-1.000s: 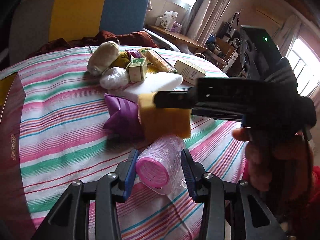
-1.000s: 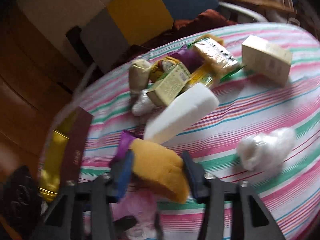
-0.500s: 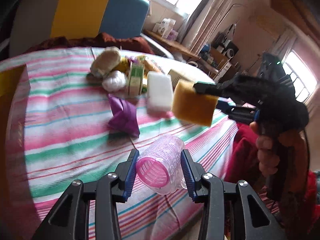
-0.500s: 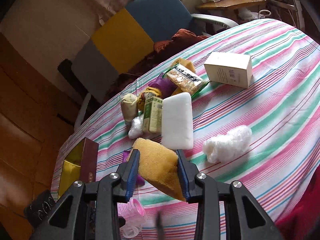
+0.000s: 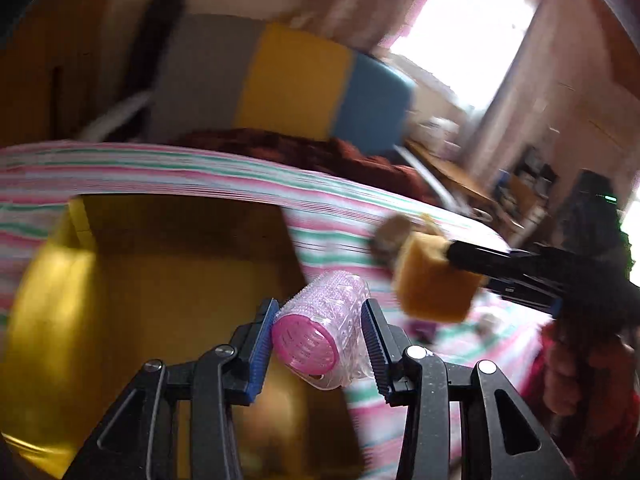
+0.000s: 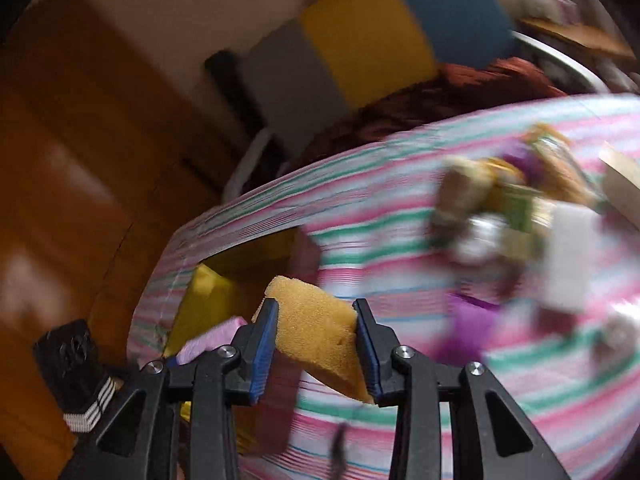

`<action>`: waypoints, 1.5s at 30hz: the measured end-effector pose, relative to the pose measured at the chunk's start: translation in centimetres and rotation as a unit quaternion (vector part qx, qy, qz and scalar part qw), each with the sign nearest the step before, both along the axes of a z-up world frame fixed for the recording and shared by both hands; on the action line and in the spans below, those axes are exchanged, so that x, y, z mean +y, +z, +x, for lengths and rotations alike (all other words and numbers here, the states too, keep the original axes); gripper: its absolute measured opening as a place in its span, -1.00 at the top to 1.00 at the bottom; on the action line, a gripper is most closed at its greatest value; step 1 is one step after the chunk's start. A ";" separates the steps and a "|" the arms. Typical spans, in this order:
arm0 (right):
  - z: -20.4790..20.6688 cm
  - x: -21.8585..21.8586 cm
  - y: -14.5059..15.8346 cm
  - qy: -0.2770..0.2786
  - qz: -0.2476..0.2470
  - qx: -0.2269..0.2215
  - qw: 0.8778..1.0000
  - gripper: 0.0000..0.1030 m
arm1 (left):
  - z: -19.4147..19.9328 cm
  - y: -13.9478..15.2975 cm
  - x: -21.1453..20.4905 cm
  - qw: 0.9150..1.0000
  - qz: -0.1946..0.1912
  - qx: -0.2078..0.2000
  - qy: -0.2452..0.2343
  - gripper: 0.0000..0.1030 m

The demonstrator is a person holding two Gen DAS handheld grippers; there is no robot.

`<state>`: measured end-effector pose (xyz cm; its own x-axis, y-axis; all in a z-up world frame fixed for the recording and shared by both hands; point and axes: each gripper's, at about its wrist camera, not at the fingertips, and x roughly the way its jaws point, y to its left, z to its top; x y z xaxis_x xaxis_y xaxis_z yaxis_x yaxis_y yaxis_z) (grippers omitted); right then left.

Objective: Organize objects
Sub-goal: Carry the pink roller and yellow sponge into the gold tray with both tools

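My left gripper point(image 5: 318, 330) is shut on a pink plastic hair roller point(image 5: 320, 328) and holds it above the open yellow-lined box point(image 5: 132, 276) at the left end of the striped table. My right gripper point(image 6: 314, 342) is shut on a yellow sponge point(image 6: 316, 334), held in the air over the table near the same box point(image 6: 212, 292). In the left wrist view the sponge point(image 5: 434, 286) and the right gripper point(image 5: 444, 264) show at the right. The pink roller point(image 6: 210, 340) peeks in at the lower left of the right wrist view. Both views are blurred by motion.
A pile of small items point(image 6: 516, 196) lies on the striped tablecloth point(image 6: 400, 208), with a white block point(image 6: 568, 264) and a purple pouch point(image 6: 468, 328) nearer. A grey, yellow and blue chair back point(image 5: 288, 80) stands behind the table. A person's hand point(image 5: 576, 364) holds the right gripper.
Both grippers have swung left and risen, away from the pile and toward the yellow box. The roller and the sponge stay gripped; the box now fills the left wrist view.
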<state>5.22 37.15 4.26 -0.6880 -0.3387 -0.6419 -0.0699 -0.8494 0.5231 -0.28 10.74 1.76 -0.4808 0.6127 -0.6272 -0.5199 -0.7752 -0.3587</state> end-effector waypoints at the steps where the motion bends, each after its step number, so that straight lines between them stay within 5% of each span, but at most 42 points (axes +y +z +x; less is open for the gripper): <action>1: -1.2 -1.6 0.2 0.014 0.007 -0.001 1.000 0.27 | -1.0 -0.1 -1.2 1.000 -0.009 -0.003 0.021 0.16; 8: -9.6 -9.9 -2.2 0.065 0.017 -0.052 0.996 0.24 | -7.5 -2.2 -8.1 0.988 -0.051 -0.035 0.138 0.16; 16: -16.4 -16.0 -5.3 0.070 -0.008 -0.078 0.994 -0.03 | -10.7 -4.0 -11.5 0.980 -0.042 -0.066 0.185 0.16; 19: -15.6 -15.7 -4.4 0.052 -0.012 -0.055 0.997 -0.38 | -11.4 -4.2 -11.8 0.978 -0.037 -0.070 0.196 0.16; 24: -13.1 -14.3 -2.9 0.056 -0.006 -0.028 0.998 -0.39 | -13.2 -4.3 -11.4 0.976 -0.036 -0.064 0.206 0.15; 26: -12.2 -13.8 -2.5 0.059 -0.011 -0.023 0.998 -0.39 | -13.9 -4.2 -11.3 0.975 -0.035 -0.061 0.211 -0.05; 28: -11.2 -13.1 -2.2 0.059 -0.018 -0.019 0.998 -0.39 | -14.2 -4.0 -11.2 0.973 -0.035 -0.055 0.220 -0.69; 30: -10.4 -12.4 -2.0 0.056 -0.019 -0.015 0.998 -0.39 | -14.0 -3.2 -11.0 0.970 -0.045 -0.036 0.238 -0.87; 39: -6.8 -8.8 -1.2 0.023 -0.009 0.008 1.000 -0.39 | -10.8 -0.6 -10.0 0.965 -0.053 0.007 0.255 -1.00; 45: -4.1 -7.0 -1.2 0.006 0.027 0.013 1.000 -0.39 | -7.5 0.2 -6.6 0.977 -0.046 0.011 0.207 -1.00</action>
